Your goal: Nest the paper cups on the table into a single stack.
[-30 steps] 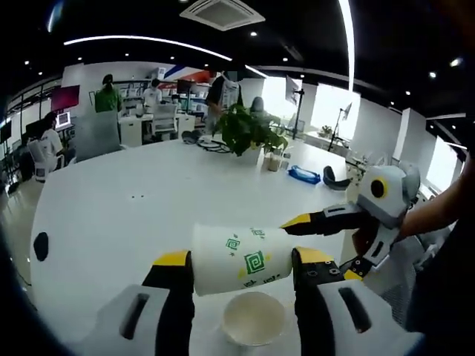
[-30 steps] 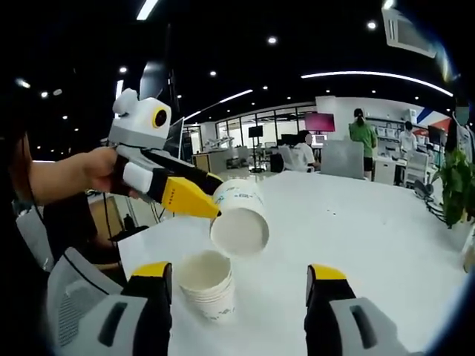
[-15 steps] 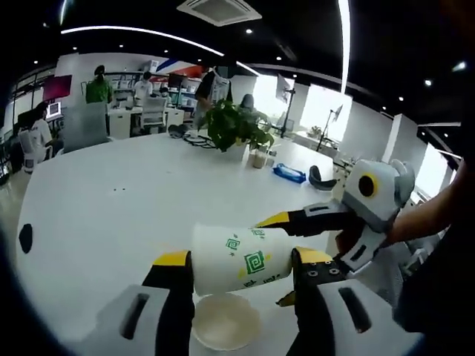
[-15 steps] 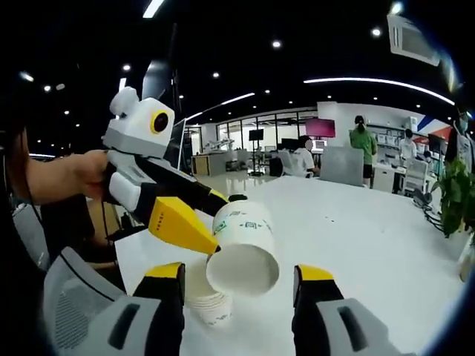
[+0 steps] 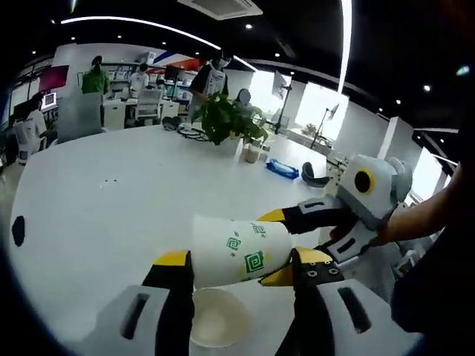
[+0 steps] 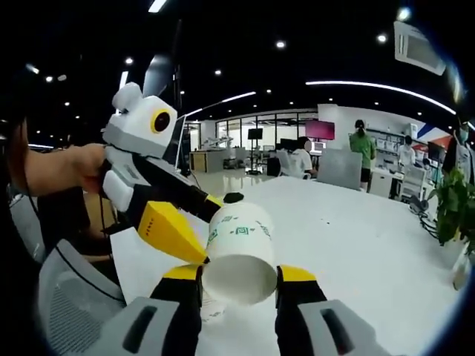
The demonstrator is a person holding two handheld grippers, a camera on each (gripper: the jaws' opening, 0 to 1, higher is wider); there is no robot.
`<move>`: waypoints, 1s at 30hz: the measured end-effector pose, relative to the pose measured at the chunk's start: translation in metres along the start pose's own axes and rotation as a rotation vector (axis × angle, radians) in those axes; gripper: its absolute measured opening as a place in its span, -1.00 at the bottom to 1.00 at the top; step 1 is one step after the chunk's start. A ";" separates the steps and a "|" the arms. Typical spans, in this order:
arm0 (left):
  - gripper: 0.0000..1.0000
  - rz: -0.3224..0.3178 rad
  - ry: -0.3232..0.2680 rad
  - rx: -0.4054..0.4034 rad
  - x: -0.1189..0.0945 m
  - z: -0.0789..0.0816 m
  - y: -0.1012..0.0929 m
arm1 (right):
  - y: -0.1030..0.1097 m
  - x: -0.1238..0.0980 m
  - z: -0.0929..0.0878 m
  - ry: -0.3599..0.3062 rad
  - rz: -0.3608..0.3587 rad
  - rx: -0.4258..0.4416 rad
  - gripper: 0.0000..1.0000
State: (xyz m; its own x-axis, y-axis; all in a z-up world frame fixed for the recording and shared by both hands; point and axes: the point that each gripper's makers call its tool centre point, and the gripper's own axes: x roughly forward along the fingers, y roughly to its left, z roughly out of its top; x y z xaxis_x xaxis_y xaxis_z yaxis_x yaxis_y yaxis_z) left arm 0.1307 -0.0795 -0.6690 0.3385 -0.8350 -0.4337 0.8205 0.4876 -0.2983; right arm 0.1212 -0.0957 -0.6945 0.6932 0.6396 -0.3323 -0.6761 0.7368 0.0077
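Note:
A white paper cup [image 5: 234, 252] with green square prints lies on its side in the air, with my left gripper [image 5: 243, 261] shut on its wall. Right below it a stack of paper cups [image 5: 215, 326] stands mouth up on the white table [image 5: 89, 200]. My right gripper [image 5: 273, 247] comes in from the right, one yellow tip above and one below the cup's end. In the right gripper view the cup [image 6: 239, 259] shows a round white end between my right gripper's [image 6: 239, 273] jaws, which touch it. The left gripper [image 6: 204, 219] holds it from the left. The stack [image 6: 210, 305] is mostly hidden behind.
A potted plant [image 5: 226, 122], small jars and a blue item [image 5: 283, 169] stand at the table's far side. People sit and stand at desks beyond. A grey chair [image 6: 67, 289] is by the table's near edge. A hand [image 6: 70, 167] holds the left gripper.
The right gripper's jaws have narrowed from wide apart to touching the cup. The cup has come closer to the right gripper and now covers the stack in its view.

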 end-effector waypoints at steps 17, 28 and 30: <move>-0.38 -0.165 -0.041 -0.137 -0.013 0.017 -0.009 | 0.002 -0.004 -0.011 0.028 0.018 -0.007 -0.28; -0.70 -0.263 -0.032 -0.168 -0.021 0.019 -0.021 | 0.007 -0.005 -0.020 0.056 0.037 -0.035 -0.28; -0.75 -0.265 -0.025 -0.163 -0.021 0.018 -0.022 | 0.008 -0.004 -0.021 0.058 0.039 -0.039 -0.28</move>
State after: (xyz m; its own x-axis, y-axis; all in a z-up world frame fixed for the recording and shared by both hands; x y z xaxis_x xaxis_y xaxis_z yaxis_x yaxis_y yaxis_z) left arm 0.1143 -0.0774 -0.6379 0.1358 -0.9436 -0.3019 0.7976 0.2849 -0.5317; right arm 0.1075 -0.0972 -0.7125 0.6514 0.6529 -0.3864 -0.7121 0.7020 -0.0143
